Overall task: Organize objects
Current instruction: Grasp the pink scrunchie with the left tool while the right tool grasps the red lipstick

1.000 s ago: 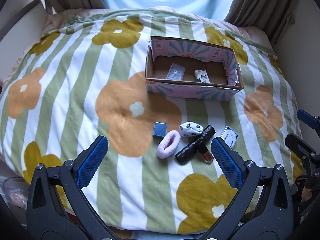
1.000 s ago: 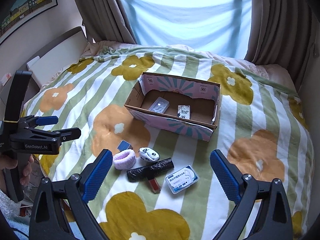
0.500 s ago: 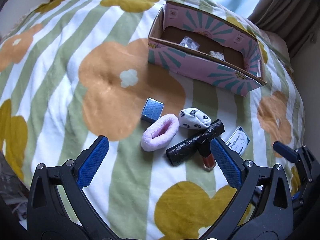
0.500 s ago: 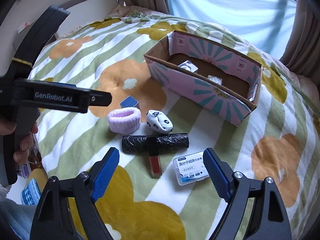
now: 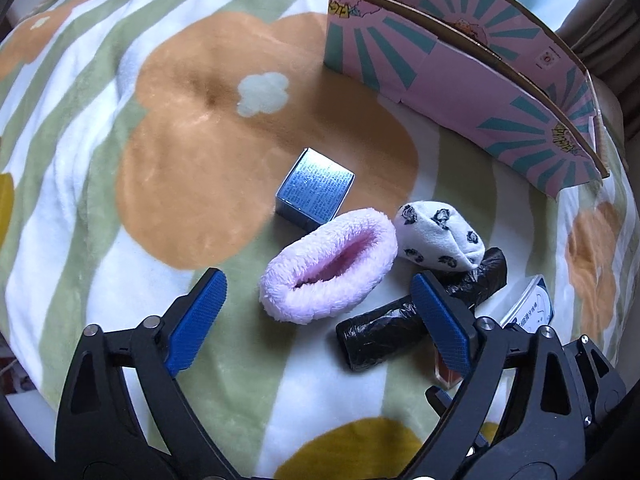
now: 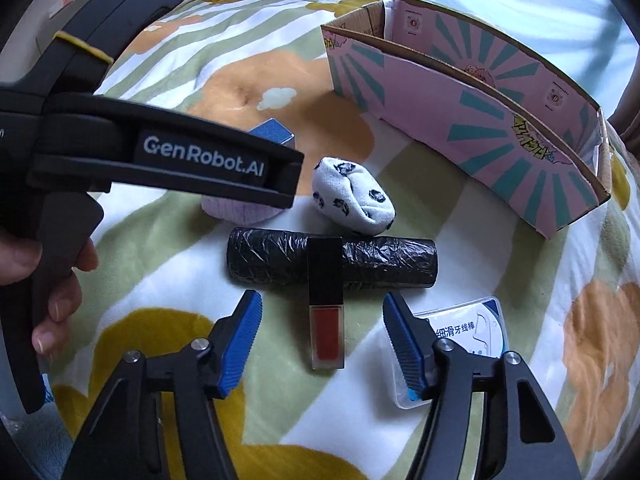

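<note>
Left claw (image 5: 320,304) hung released just above the flower-patterned green-striped blanket (image 5: 100,128) on the bed, blue pads wide apart, with the fluffy pink headband (image 5: 330,266) lying between and just beyond them at frame centre. Touching the headband's upper edge sat a small blue metallic cube box (image 5: 314,188); to the right, pressed against it, lay a rolled white sock with black prints (image 5: 438,238). Lower right held a black roll of plastic bags (image 5: 384,330), partly hidden behind the right pad.

Right claw (image 6: 322,332) likewise stood released, pads either side of a clear red lip-gloss tube with a black cap (image 6: 326,326), not touching it. Cap end lay across the black roll (image 6: 380,262). Just right of the right pad rested a clear flat floss-pick case with a blue label (image 6: 476,334), partly under the finger. Sock (image 6: 354,196) sat above the roll. Pink and teal cardboard box (image 6: 480,128) stood open-topped at upper right, contents out of sight. At far left, a hand (image 6: 36,280) gripped the black handle of the left tool.
</note>
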The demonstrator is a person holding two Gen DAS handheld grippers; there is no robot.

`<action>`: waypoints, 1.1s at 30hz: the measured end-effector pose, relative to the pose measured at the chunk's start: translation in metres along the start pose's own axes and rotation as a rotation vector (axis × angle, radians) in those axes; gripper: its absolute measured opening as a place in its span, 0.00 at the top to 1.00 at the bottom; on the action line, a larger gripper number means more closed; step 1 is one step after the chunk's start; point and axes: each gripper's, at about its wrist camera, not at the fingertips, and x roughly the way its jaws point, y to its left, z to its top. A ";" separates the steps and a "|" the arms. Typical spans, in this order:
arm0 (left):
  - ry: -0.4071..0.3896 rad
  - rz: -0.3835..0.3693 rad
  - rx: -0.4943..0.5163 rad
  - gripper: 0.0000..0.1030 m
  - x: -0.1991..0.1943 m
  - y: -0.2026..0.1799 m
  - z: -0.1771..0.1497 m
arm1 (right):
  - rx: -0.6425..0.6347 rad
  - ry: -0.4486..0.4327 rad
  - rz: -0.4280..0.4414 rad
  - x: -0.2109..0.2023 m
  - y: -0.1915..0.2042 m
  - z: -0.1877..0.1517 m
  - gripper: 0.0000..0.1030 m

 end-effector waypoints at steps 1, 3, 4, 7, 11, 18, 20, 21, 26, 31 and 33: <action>0.005 0.006 -0.003 0.12 0.004 -0.001 0.000 | 0.001 0.009 0.006 0.003 0.000 0.000 0.50; 0.010 0.009 -0.012 0.16 0.010 -0.002 0.000 | -0.006 0.022 0.025 0.009 0.002 0.000 0.60; 0.011 0.008 -0.015 0.22 0.013 -0.002 0.001 | -0.011 0.027 0.022 0.011 0.004 -0.001 0.62; 0.020 0.014 -0.009 0.29 0.019 -0.004 0.002 | 0.008 0.041 0.014 0.017 0.004 -0.001 0.66; 0.031 0.024 -0.008 0.43 0.027 -0.005 0.006 | 0.020 0.055 -0.010 0.021 0.004 -0.002 0.72; 0.025 0.010 0.019 0.62 0.028 -0.005 0.014 | 0.059 0.062 -0.018 0.019 0.005 -0.008 0.81; 0.023 0.003 0.025 0.65 0.027 -0.005 0.016 | 0.070 0.060 -0.023 0.016 0.005 -0.010 0.82; 0.021 0.000 0.027 0.65 0.027 -0.005 0.018 | 0.076 0.060 -0.022 0.014 0.005 -0.012 0.82; 0.000 -0.020 0.044 0.66 0.019 -0.006 0.026 | 0.104 0.055 -0.023 0.003 0.007 -0.018 0.82; -0.021 -0.036 0.069 0.66 0.007 -0.009 0.038 | 0.140 0.038 -0.024 -0.014 0.010 -0.021 0.82; -0.030 -0.042 0.078 0.66 0.001 -0.010 0.042 | 0.154 0.028 -0.028 -0.021 0.011 -0.021 0.82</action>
